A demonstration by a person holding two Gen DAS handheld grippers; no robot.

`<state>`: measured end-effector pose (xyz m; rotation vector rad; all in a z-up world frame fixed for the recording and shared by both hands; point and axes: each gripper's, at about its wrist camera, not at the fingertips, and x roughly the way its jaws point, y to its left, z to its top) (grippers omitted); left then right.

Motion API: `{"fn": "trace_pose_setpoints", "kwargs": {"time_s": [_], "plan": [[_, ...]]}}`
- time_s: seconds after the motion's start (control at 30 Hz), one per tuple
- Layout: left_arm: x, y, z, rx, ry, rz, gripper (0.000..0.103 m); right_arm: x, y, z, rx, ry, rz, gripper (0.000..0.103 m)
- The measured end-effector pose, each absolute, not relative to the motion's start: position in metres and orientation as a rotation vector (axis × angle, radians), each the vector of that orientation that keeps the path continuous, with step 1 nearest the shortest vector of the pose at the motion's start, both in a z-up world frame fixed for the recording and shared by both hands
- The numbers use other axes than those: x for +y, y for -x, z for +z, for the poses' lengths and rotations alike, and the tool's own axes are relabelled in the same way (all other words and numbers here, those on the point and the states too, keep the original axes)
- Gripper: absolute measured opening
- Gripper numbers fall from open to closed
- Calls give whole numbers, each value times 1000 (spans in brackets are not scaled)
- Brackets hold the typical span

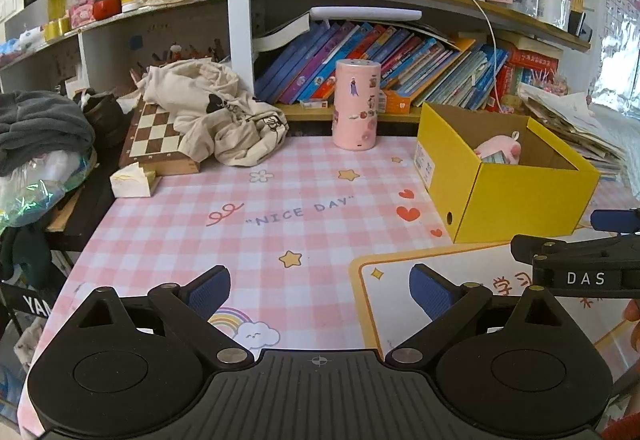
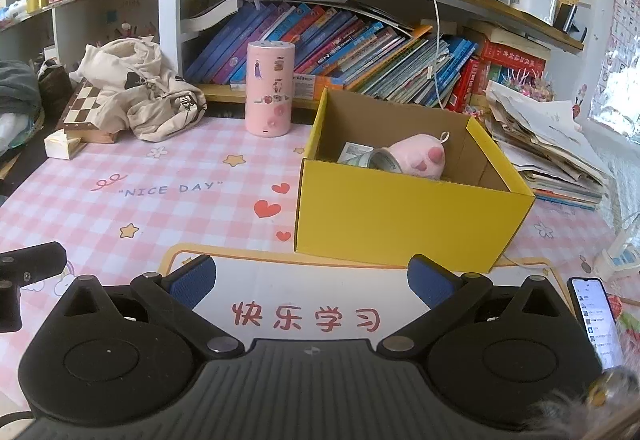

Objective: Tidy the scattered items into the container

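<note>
A yellow cardboard box stands on the pink checked desk mat, seen also at the right in the left wrist view as the yellow box. Inside it lie a pink plush toy and a rolled printed paper. My right gripper is open just in front of the box, nothing between its blue pads. My left gripper is open over the bare mat, left of the box. The right gripper shows at the right edge of the left wrist view.
A pink cylinder with stickers stands behind the mat. A cream garment lies on a chessboard at the back left. Paper stacks sit right of the box, a phone at the near right. Bookshelves line the back.
</note>
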<state>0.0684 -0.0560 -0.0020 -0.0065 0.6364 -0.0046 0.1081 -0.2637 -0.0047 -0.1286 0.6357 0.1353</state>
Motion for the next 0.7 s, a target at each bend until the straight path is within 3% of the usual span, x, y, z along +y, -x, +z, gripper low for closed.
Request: {"fn": "trace_pose_setpoints", "kwargs": {"time_s": [0.7], "plan": [[-58,-69,-3,648,-2,-11,99,-266,-105,-4,633,124,129,103]]}}
